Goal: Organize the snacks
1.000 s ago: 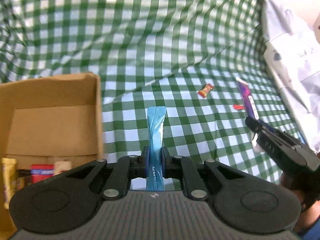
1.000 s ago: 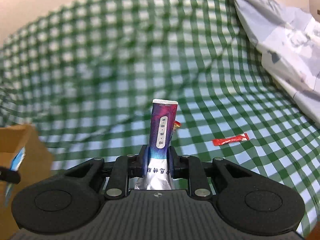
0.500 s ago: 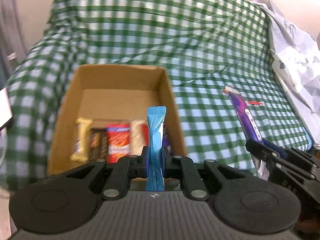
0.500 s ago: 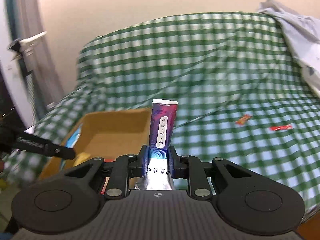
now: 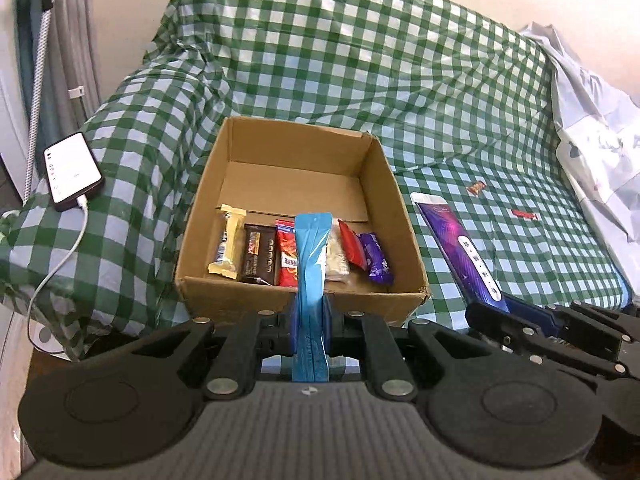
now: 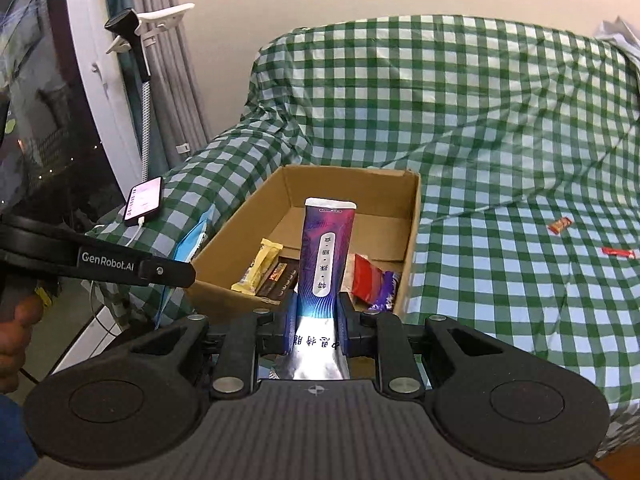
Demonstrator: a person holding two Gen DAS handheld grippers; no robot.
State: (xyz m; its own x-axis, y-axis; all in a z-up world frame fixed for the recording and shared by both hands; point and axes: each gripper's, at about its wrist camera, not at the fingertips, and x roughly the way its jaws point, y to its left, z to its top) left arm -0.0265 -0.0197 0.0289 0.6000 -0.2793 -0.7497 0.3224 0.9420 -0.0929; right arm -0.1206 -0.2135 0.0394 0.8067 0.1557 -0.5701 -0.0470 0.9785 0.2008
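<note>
Left wrist view: left gripper (image 5: 311, 320) is clamping a blue packet (image 5: 311, 256), right gripper (image 6: 316, 326) is pinching a purple pouch (image 6: 326, 256). Both should be lowering over the cardboard box (image 5: 280, 152) beside the snack row before releasing.

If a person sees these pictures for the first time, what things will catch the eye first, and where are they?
The open brown cardboard box on the green checked cloth, a row of wrapped snacks along its near wall. In front of it, the left tool pinches a tall blue packet, and the right tool pinches a purple sachet.
</note>
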